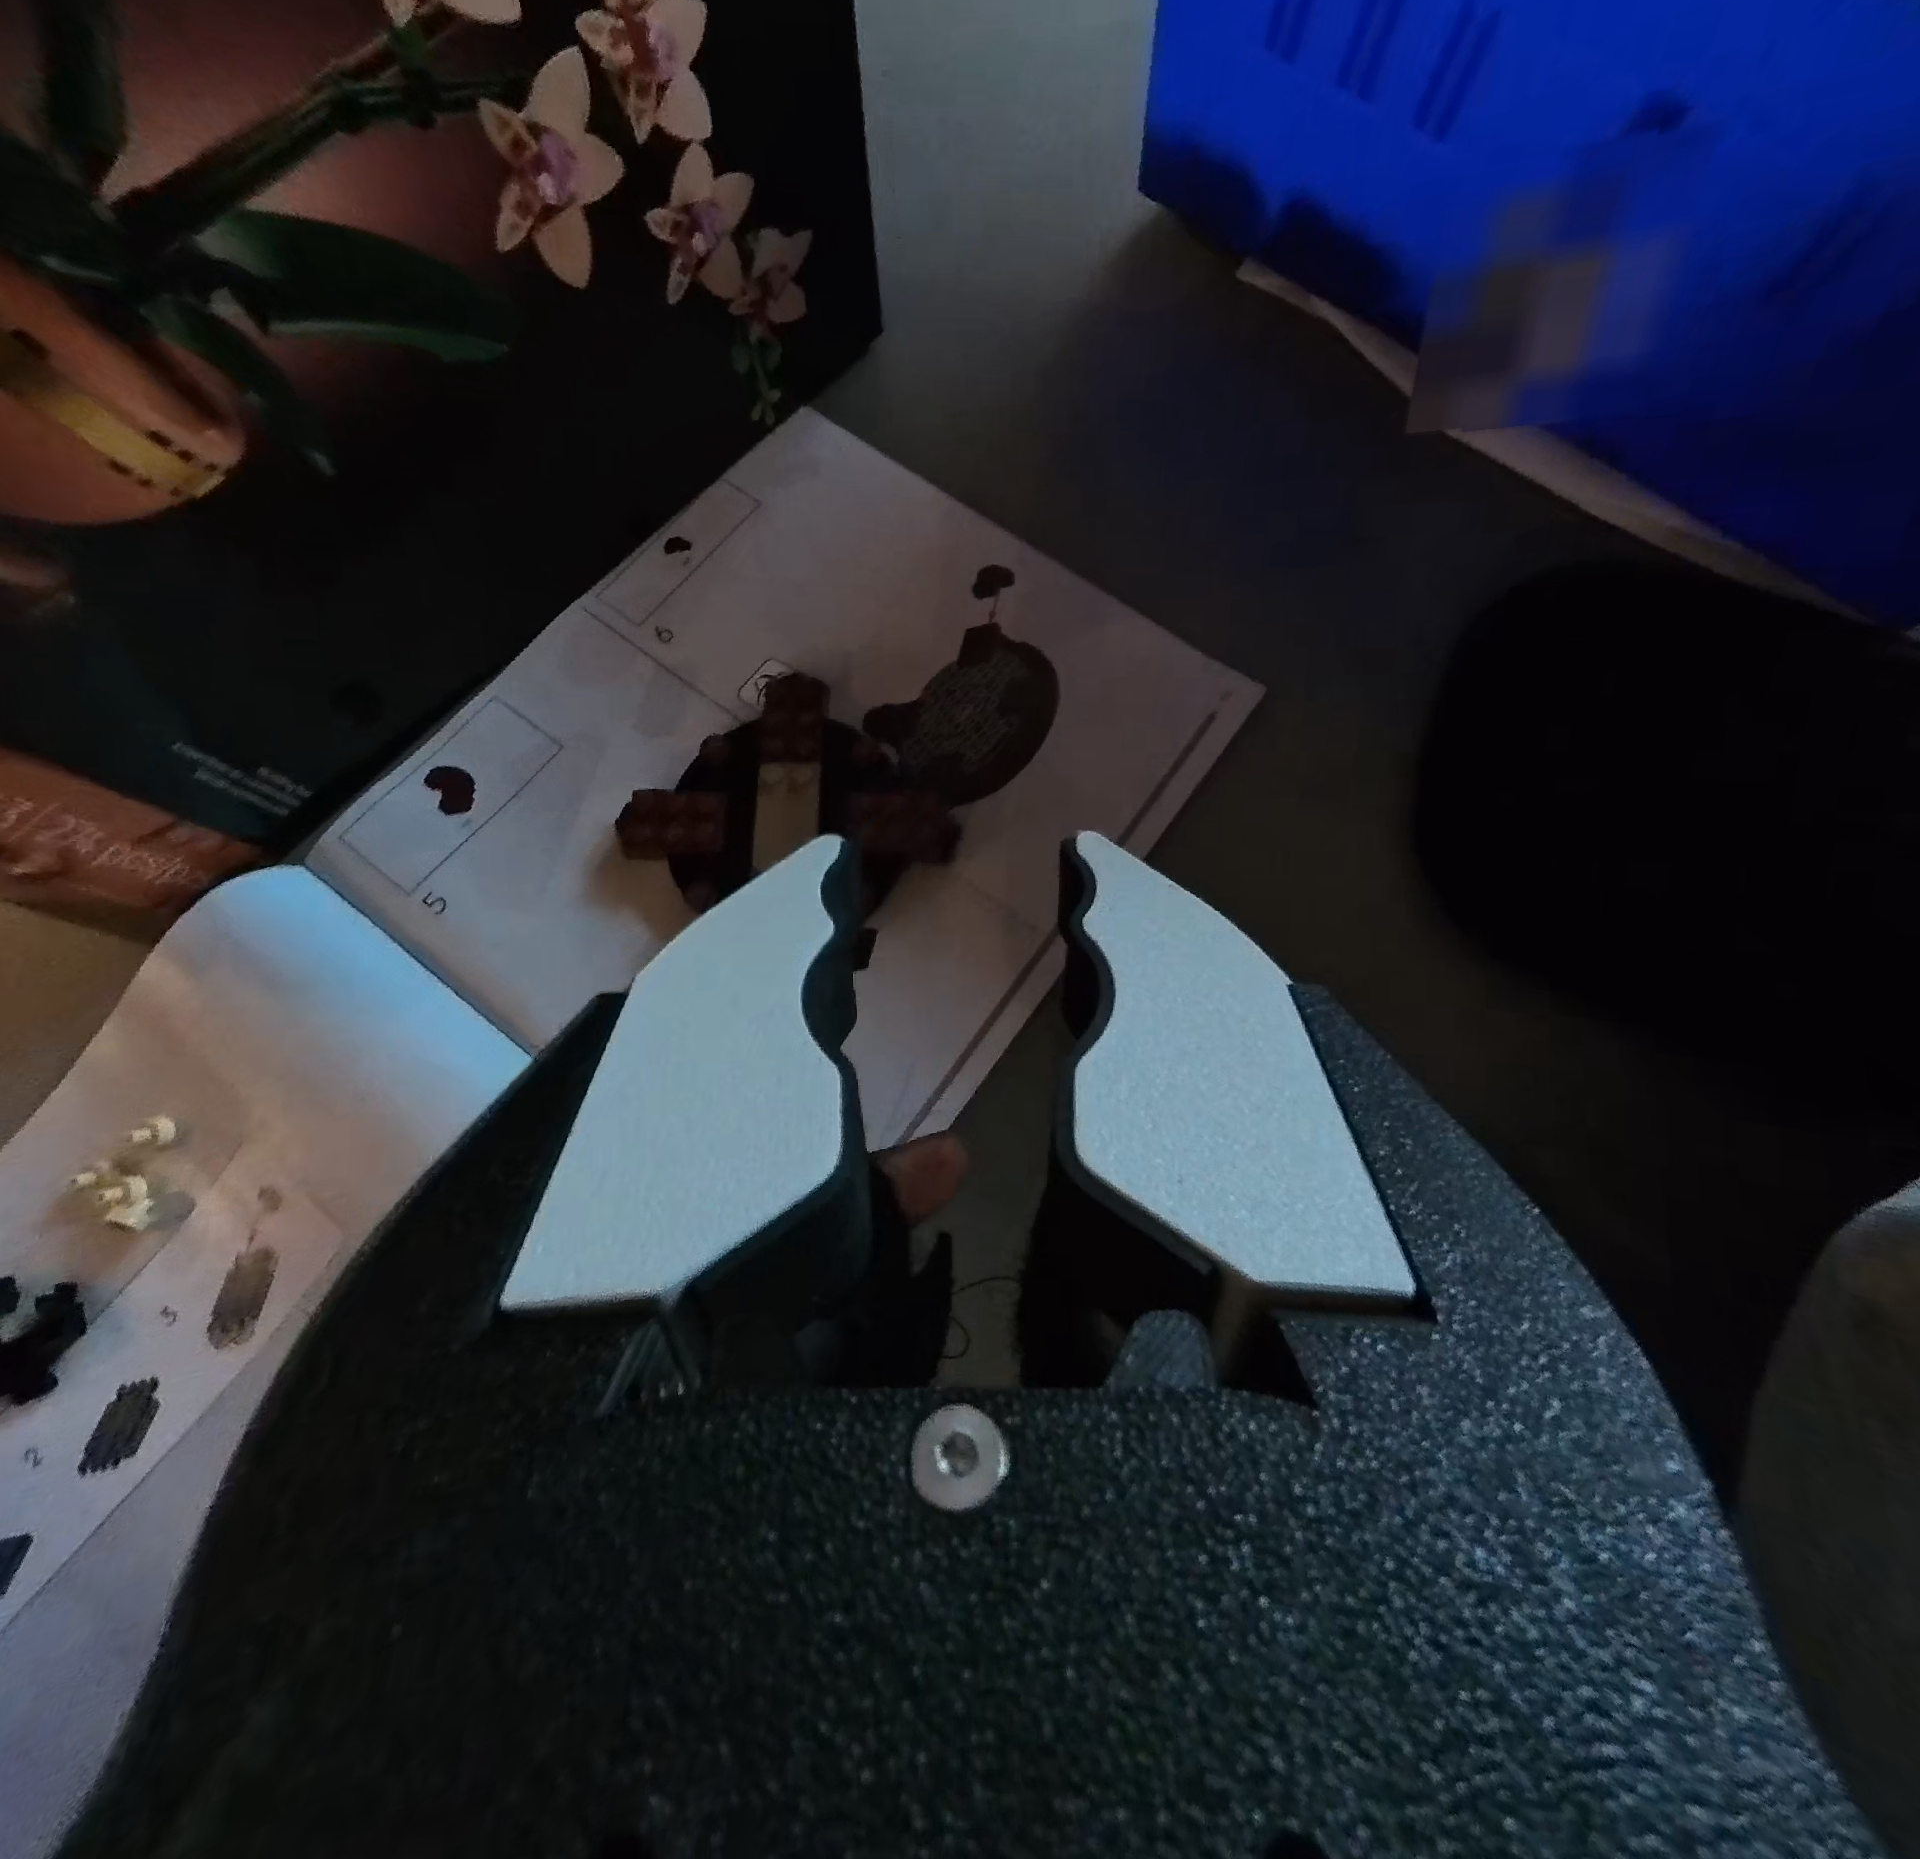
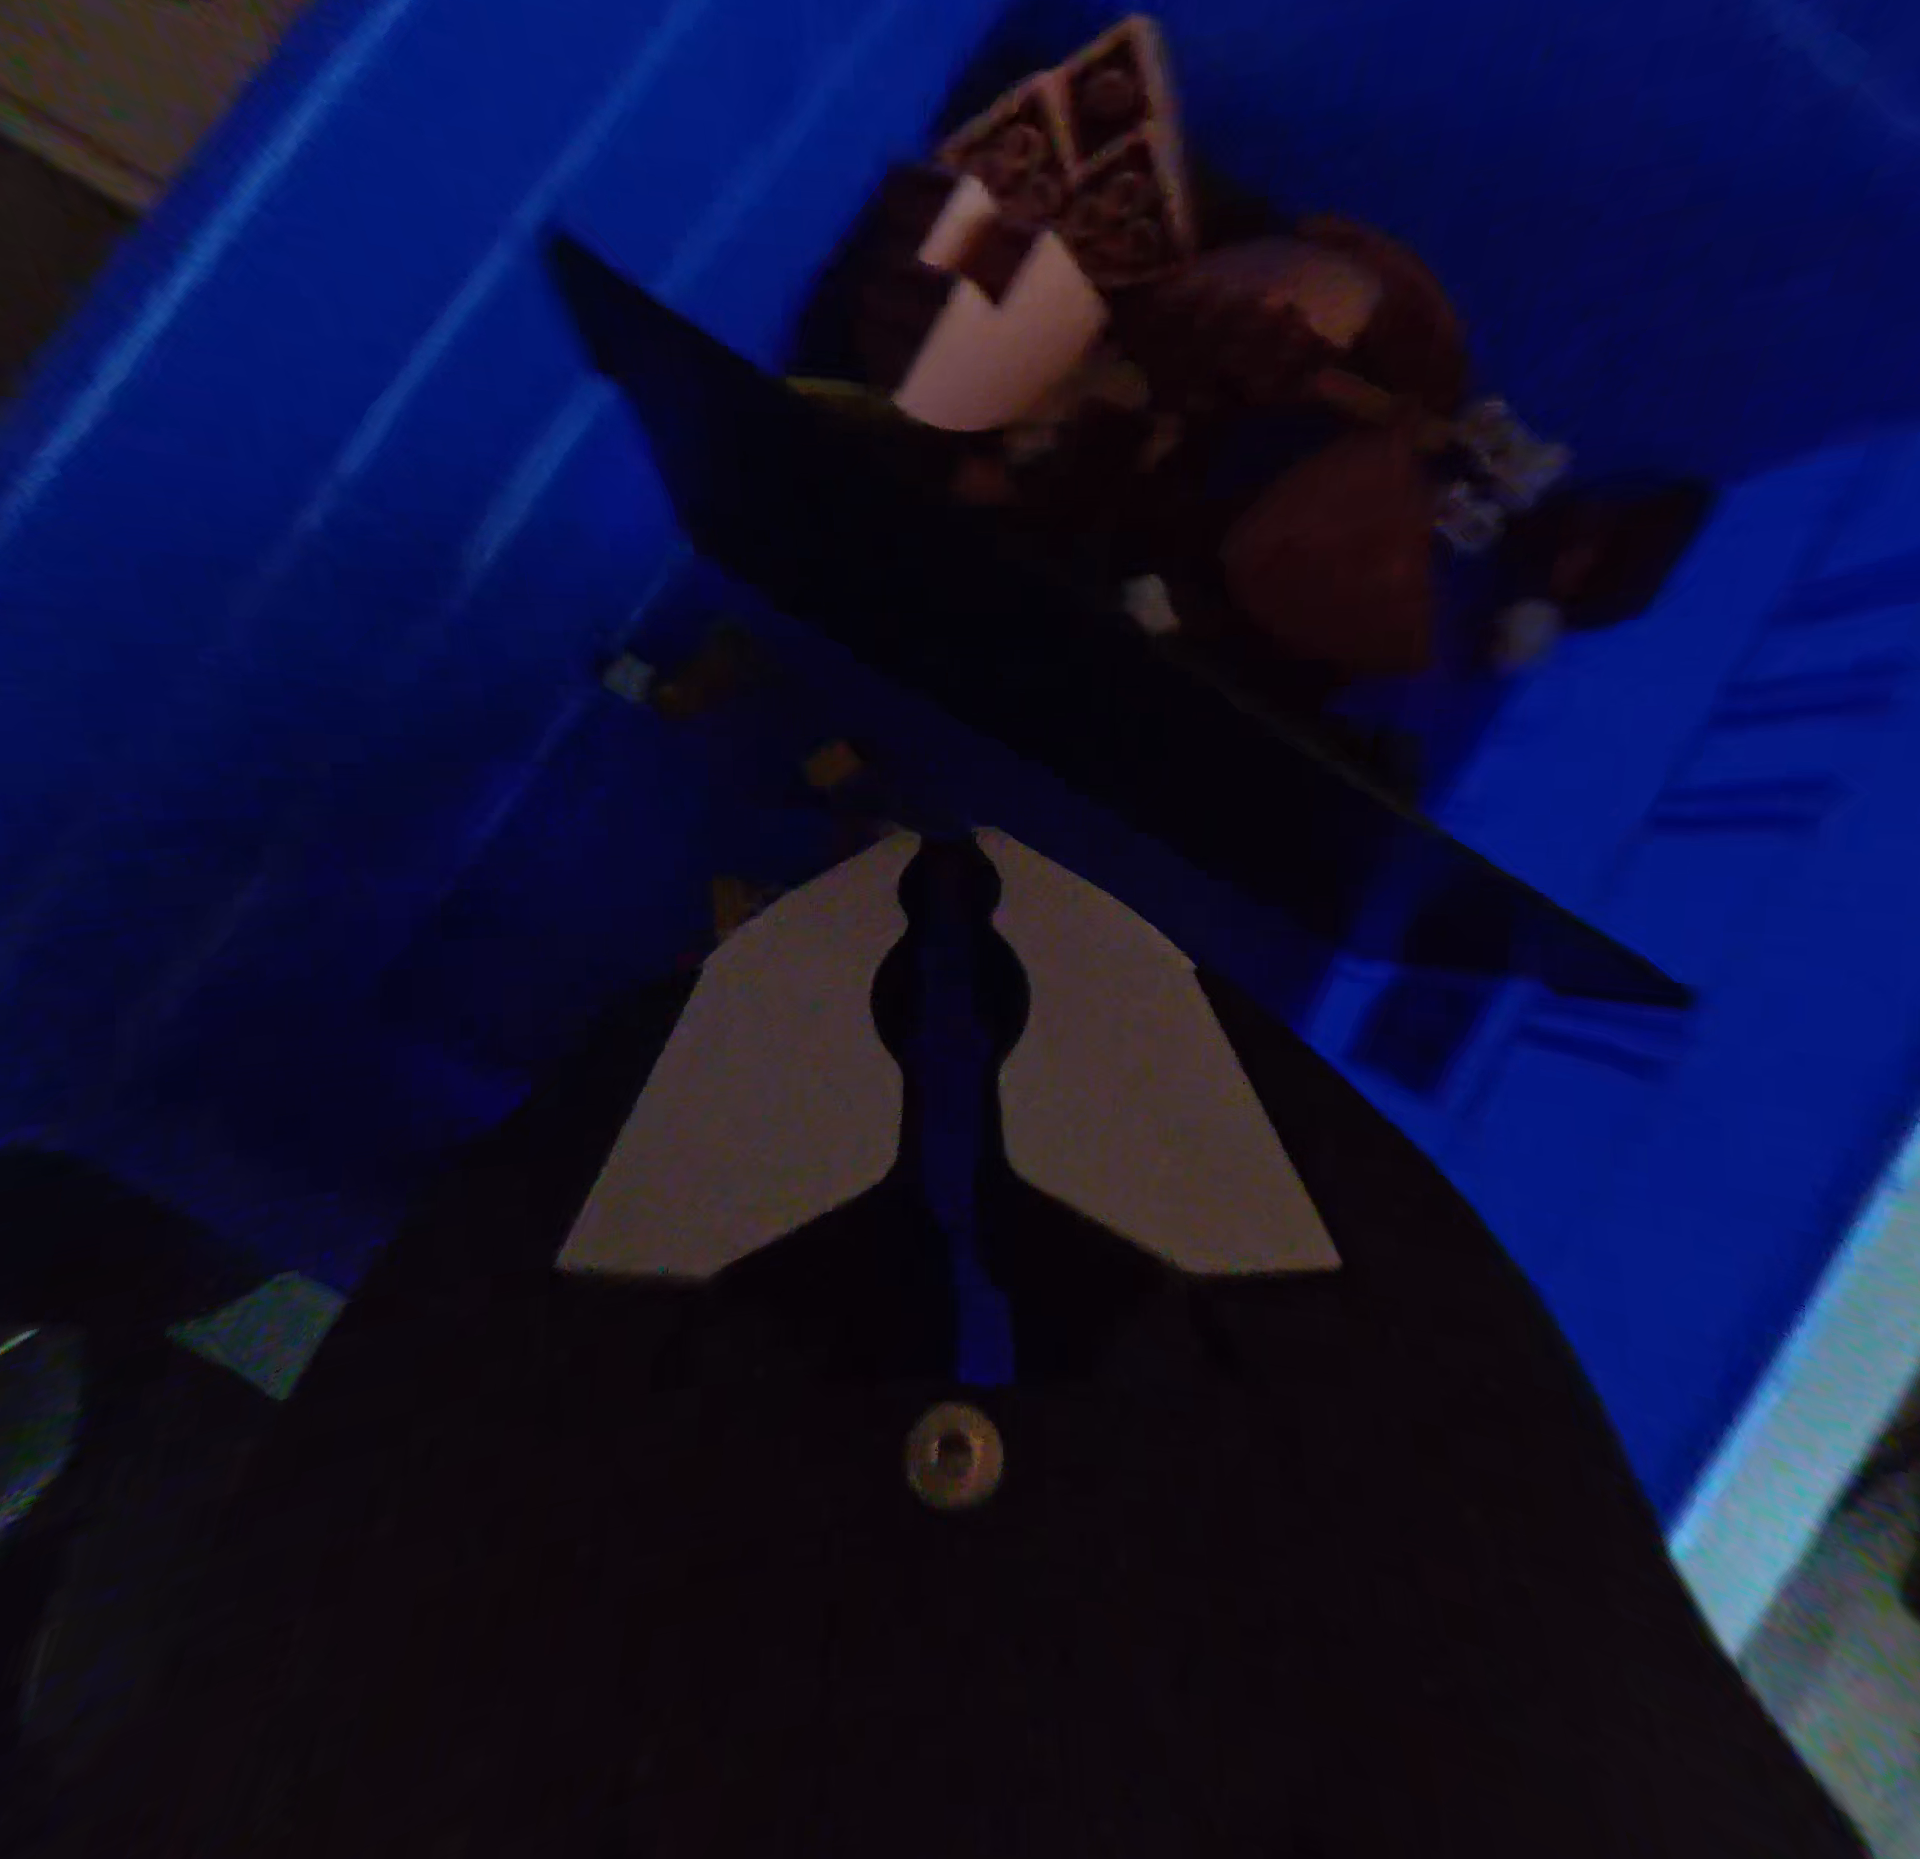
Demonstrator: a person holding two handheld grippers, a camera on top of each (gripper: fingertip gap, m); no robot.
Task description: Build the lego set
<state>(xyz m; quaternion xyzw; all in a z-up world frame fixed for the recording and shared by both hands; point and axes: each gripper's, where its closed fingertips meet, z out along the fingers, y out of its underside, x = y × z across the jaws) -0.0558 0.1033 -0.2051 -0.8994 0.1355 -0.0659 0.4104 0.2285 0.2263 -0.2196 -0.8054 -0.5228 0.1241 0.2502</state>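
Brick build point(image 1: 790, 801), dark brown studded pieces crossed over a black round base w/ a cream strip in the middle, sits on the open instruction booklet point(image 1: 935, 604), right at the left gripper's point(image 1: 961, 853) tips. Its jaws stand apart w/ nothing between them; the left fingertip point(image 1: 800, 874) overlaps the build's near edge, can't tell if it touches. Free tabletop point(image 1: 1247, 521) to the right of the page edge, but a black rounded thing point(image 1: 1662, 822) and the blue bin point(image 1: 1558, 199) crowd that side; a flower-printed box point(image 1: 364, 303) walls off the left. Right gripper point(image 2: 945, 843) is down inside that blue bin point(image 2: 312, 459), jaws closed nearly tip to tip, and it's too dark and blurry to say if anything's pinched. Just ahead: a flat black sheet-like shape point(image 2: 987, 614), then a pile of brown and cream brick parts point(image 2: 1143, 303). Bin walls are ribbed plastic, tight all round.
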